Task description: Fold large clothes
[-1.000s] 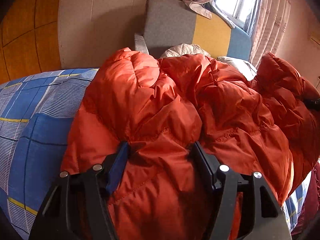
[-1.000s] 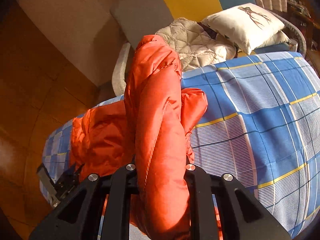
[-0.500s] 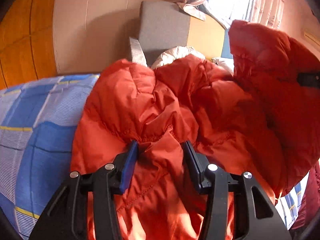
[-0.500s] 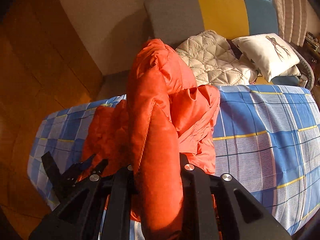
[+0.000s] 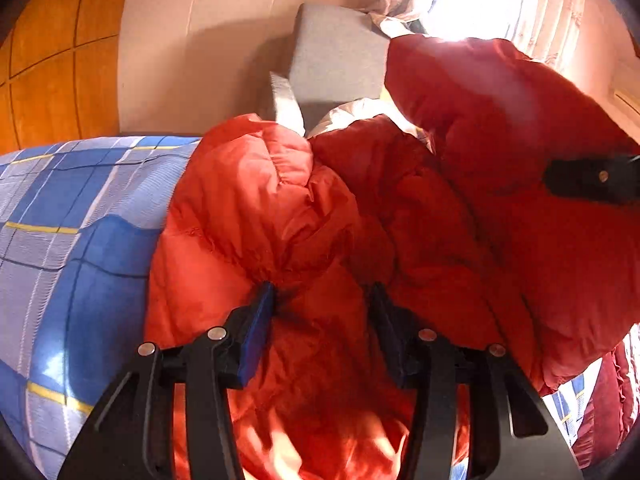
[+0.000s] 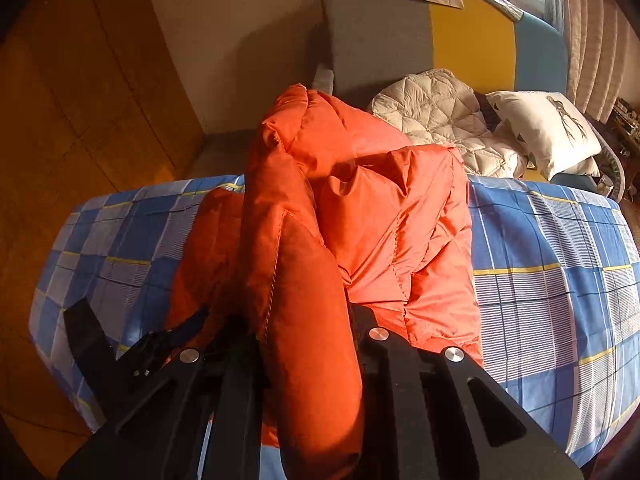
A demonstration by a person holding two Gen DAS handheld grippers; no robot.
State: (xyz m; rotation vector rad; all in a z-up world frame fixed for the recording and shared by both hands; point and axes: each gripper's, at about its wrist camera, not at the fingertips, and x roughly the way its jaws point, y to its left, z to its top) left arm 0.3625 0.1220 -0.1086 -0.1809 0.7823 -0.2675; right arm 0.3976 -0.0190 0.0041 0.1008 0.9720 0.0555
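**Mara:** Left gripper (image 5: 320, 300) first: its black fingers, one with a blue pad (image 5: 256, 336), have just closed in further on a bunched ridge of the puffy, quilted orange-red down jacket (image 5: 280, 208), and the fabric is pinched between them. The right gripper (image 6: 308, 340) is nearly pressed together on a thick rolled edge of the same jacket, held up off the bed.

**Jon:** And the rest of the garment?

**Mara:** Heaped near the edge of the blue, white and yellow checked bedsheet (image 6: 560, 248), with one flap lifted over the pile.

**Jon:** What could go wrong?

**Mara:** I'd judge the shell is slick and the filling springy. The left grip holds only a gathered fold, so a pull could let it slide out. The raised flap might land bunched, not flat, since the layers below are crumpled. The pile also sits close to the mattress edge, so a tug towards us could drag it over.

**Jon:** Anything beyond it in the way?

**Mara:** A cream quilted blanket (image 6: 440, 120) and a white cushion with a dark printed figure (image 6: 548, 128) lie by the grey, yellow and blue padded headboard (image 6: 460, 32), well apart from the jacket.

**Jon:** Any brand, label or writing?

**Mara:** None that I can read anywhere.
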